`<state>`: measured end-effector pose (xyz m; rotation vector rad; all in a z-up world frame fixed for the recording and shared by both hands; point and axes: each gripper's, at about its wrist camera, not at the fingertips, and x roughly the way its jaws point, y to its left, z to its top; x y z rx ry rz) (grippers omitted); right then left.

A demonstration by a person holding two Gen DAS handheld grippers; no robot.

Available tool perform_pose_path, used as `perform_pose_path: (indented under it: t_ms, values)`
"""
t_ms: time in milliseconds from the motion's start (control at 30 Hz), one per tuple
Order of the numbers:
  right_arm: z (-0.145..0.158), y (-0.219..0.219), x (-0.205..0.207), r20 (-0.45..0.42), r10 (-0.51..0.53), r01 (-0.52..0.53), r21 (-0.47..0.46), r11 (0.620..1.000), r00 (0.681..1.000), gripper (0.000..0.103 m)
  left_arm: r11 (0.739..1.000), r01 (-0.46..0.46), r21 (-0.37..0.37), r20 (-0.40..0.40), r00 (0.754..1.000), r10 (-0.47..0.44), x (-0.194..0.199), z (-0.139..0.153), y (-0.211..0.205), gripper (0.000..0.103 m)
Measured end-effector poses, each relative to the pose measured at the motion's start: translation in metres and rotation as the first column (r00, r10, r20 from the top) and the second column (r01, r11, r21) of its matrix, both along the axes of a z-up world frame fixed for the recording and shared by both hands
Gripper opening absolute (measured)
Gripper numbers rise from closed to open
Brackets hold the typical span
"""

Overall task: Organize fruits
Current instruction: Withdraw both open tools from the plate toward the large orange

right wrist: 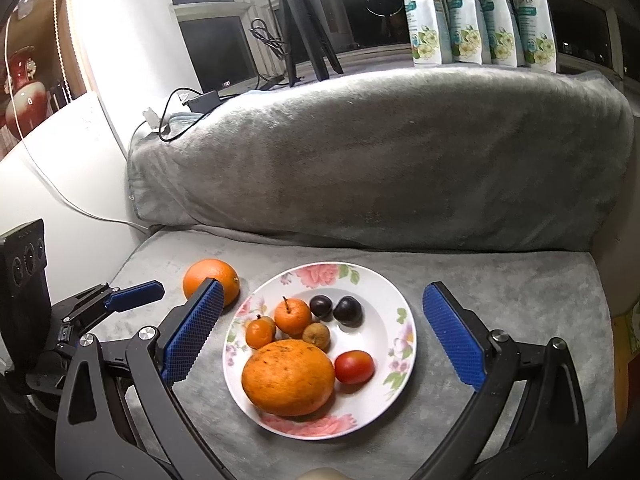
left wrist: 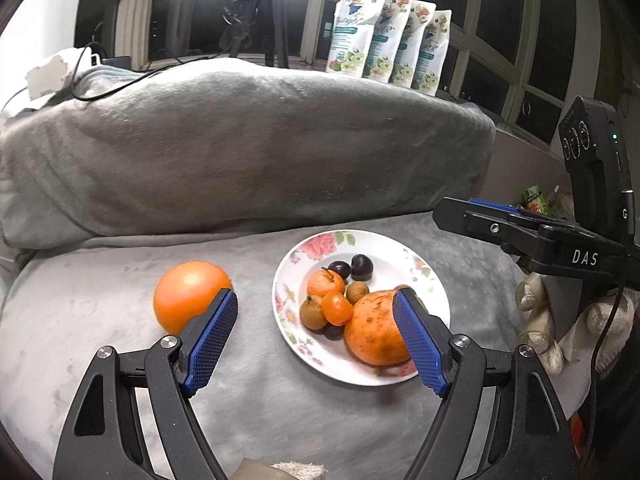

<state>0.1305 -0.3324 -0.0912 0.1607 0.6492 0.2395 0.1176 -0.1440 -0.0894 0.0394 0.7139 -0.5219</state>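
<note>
We hold both the left gripper (left wrist: pixel 316 336) and right gripper (right wrist: pixel 326 332) wide and empty above the plate (right wrist: pixel 394 300) of fruit, one orange (right wrist: pixel 211 279) lying just beside its left rim on the grey blanket (right wrist: pixel 500 280).

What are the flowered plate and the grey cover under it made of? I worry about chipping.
Flowered plate: probably glazed ceramic, possibly melamine; glossy white with printed roses and light reflections. Grey cover: soft plush fabric, matte, with brushed nap marks and folds.
</note>
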Motion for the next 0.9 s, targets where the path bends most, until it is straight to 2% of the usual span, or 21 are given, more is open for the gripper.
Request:
perform_pose_path:
  t_ms: [367,700,900]
  values:
    - [0.009,0.029,0.009,0.016,0.051,-0.05,-0.018,0.999,0.999,0.102,0.998,-0.053,-0.021,-0.008,0.999,0.053,0.002,-0.003,0.029,0.08]
    - [0.014,0.063,0.024,-0.009,0.126,-0.126,-0.027,0.992,0.992,0.102,0.99,-0.134,-0.053,-0.048,0.99,0.132,0.007,-0.015,0.071,0.08]
    - [0.011,0.079,0.043,-0.056,0.17,-0.169,0.009,0.985,0.984,0.102,0.983,-0.17,-0.072,-0.077,0.983,0.165,0.01,-0.024,0.093,0.08]
